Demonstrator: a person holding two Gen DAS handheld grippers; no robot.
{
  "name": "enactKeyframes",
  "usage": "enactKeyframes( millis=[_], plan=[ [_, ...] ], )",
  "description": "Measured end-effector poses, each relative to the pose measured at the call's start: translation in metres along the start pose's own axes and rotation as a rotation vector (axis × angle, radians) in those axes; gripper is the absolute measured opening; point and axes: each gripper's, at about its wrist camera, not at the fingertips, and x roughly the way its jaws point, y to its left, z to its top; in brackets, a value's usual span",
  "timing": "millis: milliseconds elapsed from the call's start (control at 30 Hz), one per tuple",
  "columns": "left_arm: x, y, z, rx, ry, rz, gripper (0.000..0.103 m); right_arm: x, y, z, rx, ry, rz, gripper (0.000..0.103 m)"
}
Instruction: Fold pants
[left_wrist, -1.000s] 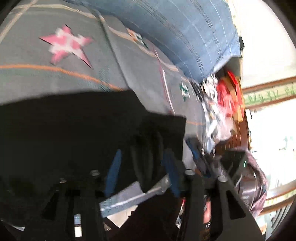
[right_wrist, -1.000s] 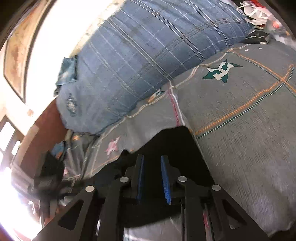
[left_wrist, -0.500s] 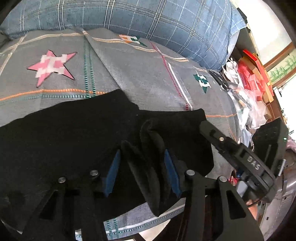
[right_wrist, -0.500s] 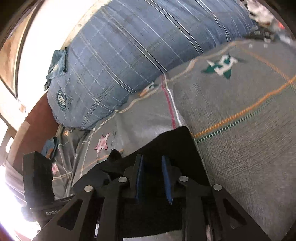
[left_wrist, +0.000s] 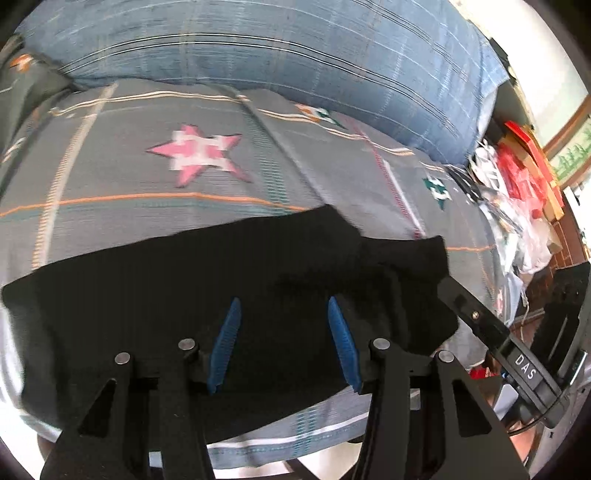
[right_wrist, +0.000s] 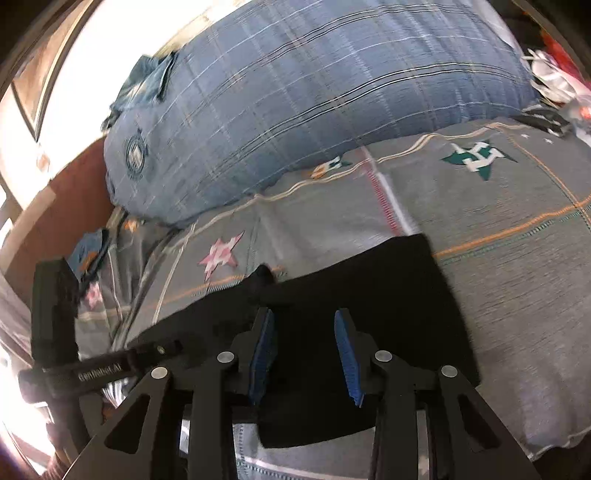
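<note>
Your black pants (left_wrist: 229, 295) lie flat across the lower middle of both views, on the grey star-patterned bedspread (left_wrist: 147, 192) below the blue plaid pillow (left_wrist: 295, 48). Your left gripper (left_wrist: 282, 314) stands partly open over the cloth, pinching nothing. Your right gripper (right_wrist: 304, 325) has just been opening (cloth beneath its blue pads (right_wrist: 347, 354), not squeezed).

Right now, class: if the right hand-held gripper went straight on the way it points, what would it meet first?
Probably the black pants lying on the grey bedspread; the right hand-held gripper points down at them, open. Depth is hard to judge.
</note>
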Motion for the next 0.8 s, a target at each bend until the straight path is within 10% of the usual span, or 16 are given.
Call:
enactKeyframes(
  millis=[467, 800],
  plan=[
    [-0.057, 0.177, -0.02, -0.358, -0.029, 0.059, 0.049, 0.035, 0.09, -0.049, -0.289, 0.113, 0.029, 0.048],
    [-0.06, 0.194, -0.035, -0.423, -0.009, -0.012, 0.049, 0.045, 0.125, -0.084, -0.397, 0.163, 0.083, 0.049]
  ],
)
